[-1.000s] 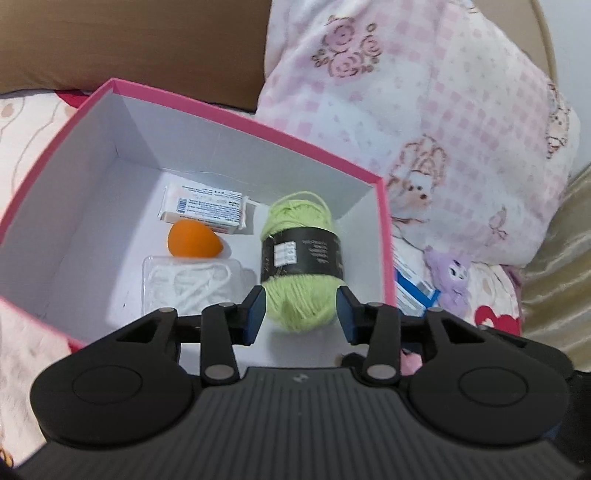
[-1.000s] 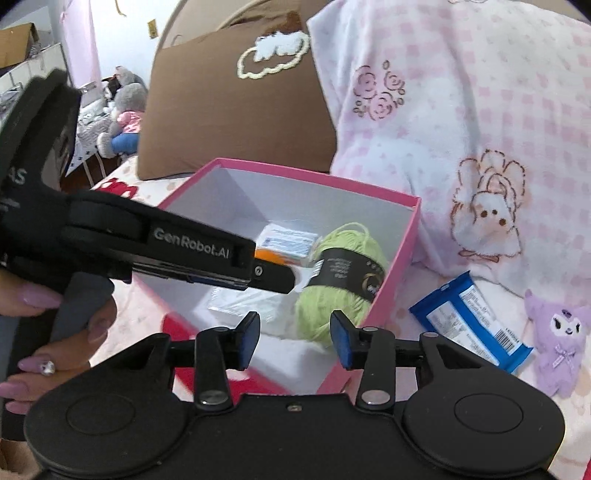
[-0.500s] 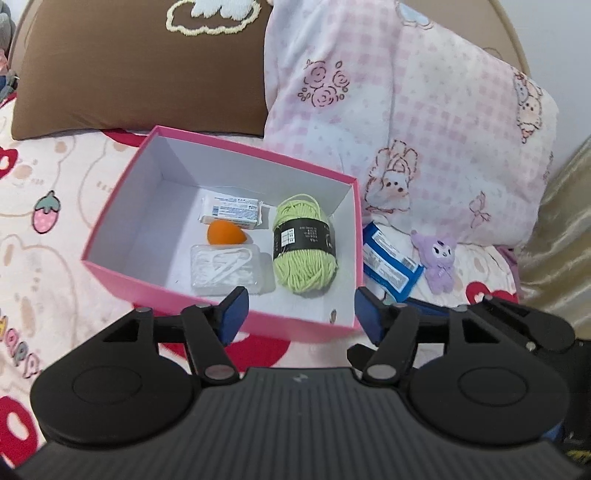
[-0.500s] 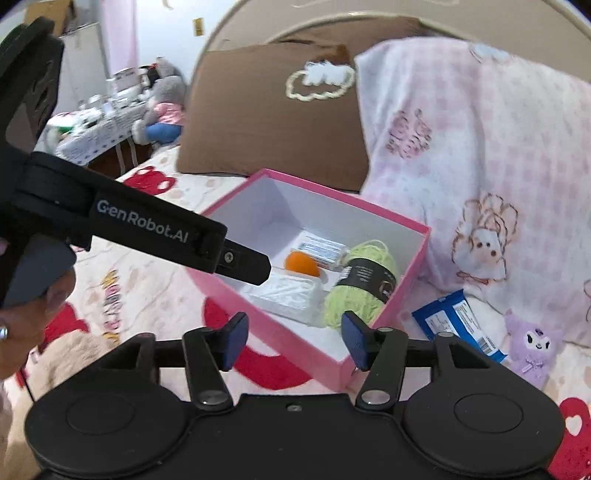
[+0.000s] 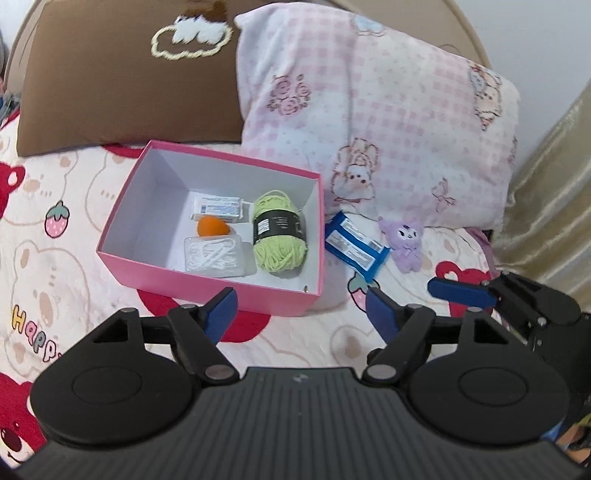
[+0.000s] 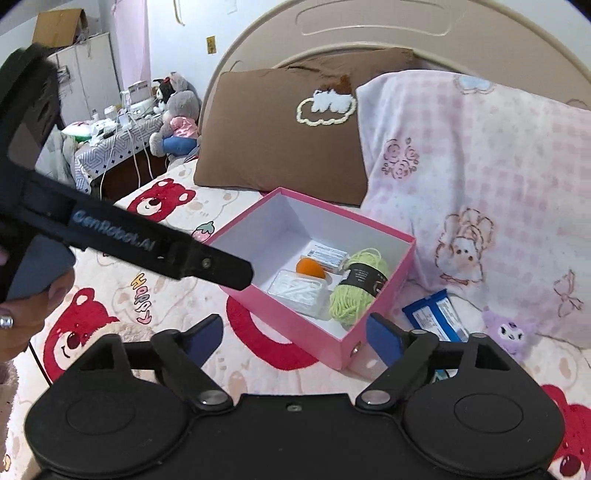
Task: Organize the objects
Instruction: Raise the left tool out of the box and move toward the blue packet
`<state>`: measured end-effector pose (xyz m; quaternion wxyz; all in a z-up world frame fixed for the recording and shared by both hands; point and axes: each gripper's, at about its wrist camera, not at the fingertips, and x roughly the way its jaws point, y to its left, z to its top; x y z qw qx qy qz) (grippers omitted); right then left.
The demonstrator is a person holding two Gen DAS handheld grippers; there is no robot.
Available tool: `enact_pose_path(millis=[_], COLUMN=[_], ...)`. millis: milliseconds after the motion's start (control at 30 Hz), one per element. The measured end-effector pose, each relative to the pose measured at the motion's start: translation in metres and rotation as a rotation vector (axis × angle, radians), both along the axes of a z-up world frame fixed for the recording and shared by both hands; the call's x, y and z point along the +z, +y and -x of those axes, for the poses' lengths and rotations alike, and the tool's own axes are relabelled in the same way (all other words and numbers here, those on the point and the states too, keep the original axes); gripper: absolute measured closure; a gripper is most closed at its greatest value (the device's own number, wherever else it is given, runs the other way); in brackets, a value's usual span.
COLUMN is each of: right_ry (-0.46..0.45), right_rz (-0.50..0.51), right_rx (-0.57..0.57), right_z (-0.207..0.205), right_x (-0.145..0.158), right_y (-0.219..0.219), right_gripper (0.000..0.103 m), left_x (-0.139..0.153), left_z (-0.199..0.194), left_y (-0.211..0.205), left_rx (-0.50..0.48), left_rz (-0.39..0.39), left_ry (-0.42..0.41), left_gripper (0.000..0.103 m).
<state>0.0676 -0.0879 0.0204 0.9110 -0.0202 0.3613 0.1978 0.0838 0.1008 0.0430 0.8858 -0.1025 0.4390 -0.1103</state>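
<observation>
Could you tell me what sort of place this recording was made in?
Most likely a bedroom: a bed with a rounded headboard, a brown pillow and a pink pillow, plus plush toys beside it.

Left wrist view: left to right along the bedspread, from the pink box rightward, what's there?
Pink box → blue packet → purple plush toy → right claw's blue pad at the right edge.

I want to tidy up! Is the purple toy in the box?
Out. The purple toy lies on the bedspread beside the blue packet, outside the pink box.
</observation>
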Motion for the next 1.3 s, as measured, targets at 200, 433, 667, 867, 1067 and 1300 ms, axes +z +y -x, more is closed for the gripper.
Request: enact_pose_path(millis=[200,433,667,867,1067,1300], right_ry=[0.008,-0.008,-0.019,-0.042,-0.085,-0.12], right_rz=[0.005,0.028,0.048,0.048,0.066,0.118], right_rx=[-0.011,-0.014,-0.04,-0.051,-0.056,-0.025], right_z=[0.02,0.046,0.058,0.06,0.048,0.026], right_x=[0.005,0.01,0.003,-0.009,-0.029,-0.056], right_y=[-0.022,-0.05,-0.08,-0.104,-0.118,-0.123], right_gripper=[0.012,0.012,0.012,0.012,0.012,0.012], left_x=[0.013,0.022,0.014,0.001,-0.02,-0.051], left_z=[0.022,0.046,0.049,0.043,0.022,-0.005], left_y=[-0.02,-0.05,-0.08,-0.106,-0.126,-0.148], left_rx=[-0.051,-0.112,-0.147,-0.168,-0.157,-0.142], left_rz=[-0.028,-0.072,-0.073,-0.081,-0.036,-0.024], left_ry=[-0.029,-0.062,-0.058,-0.067,-0.075,-0.125], left_gripper=[0.023,0.019,0.019,0.018,0.018,0.018])
